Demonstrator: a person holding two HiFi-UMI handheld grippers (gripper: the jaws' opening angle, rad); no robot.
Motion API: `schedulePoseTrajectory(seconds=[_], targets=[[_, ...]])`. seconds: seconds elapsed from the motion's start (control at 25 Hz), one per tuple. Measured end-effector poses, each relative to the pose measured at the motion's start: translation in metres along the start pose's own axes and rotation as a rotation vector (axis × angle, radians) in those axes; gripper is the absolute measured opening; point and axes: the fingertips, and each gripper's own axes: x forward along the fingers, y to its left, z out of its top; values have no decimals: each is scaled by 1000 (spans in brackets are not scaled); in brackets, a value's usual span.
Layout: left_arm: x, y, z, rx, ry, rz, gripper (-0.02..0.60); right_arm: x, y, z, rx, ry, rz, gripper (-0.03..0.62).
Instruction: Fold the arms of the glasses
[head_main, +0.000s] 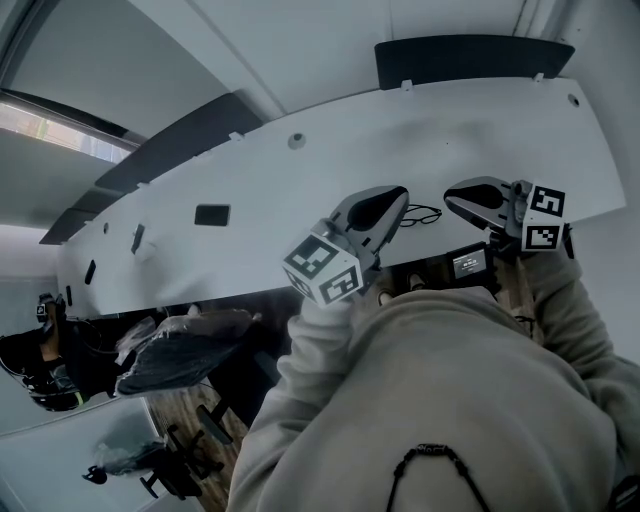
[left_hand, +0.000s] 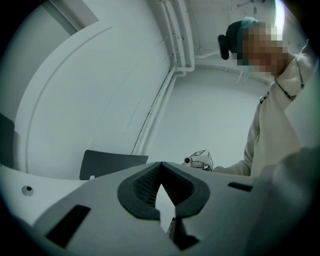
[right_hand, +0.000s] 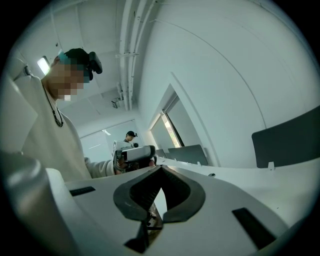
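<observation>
One pair of glasses (head_main: 421, 213): thin and dark, lying on the white surface (head_main: 250, 190) near its front edge, between the two gripper tips.
Arms of the glasses: too small to see. I cannot tell if they stick out or are folded in.
Left gripper (head_main: 392, 200): just beside the glasses, on their left. Its jaws are shut tight, tip to tip, with nothing in them. I cannot tell if it touches the glasses.
Right gripper (head_main: 462, 195): just beside the glasses, on their right. Its jaws are pressed together too and hold nothing.
Thin dark bit (right_hand: 148, 223): it shows low down, past the right jaws, in the right gripper view. It may be part of the glasses, but I am not sure.
Step in hand: I think nothing grips the glasses right now. That fits two times. The arms may stick out and need folding, or they may be folded in with the job done.
Next move: it depends on how the arms lie, so a closer look comes before anything else. The glasses look thin and light, and the surface looks smooth. Any touch should be soft or they may slide.
Sleeves (head_main: 430, 380): pale, with one reaching to each gripper.
Dark panel (head_main: 470, 58): it stands along the far edge of the surface, well apart from the glasses.
</observation>
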Motion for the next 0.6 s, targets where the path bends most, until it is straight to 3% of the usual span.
schedulePoseTrajectory(seconds=[0.6], targets=[[-4,-4,3,-2,-7,8,5,-1,5,-1,-2,6,12,20]])
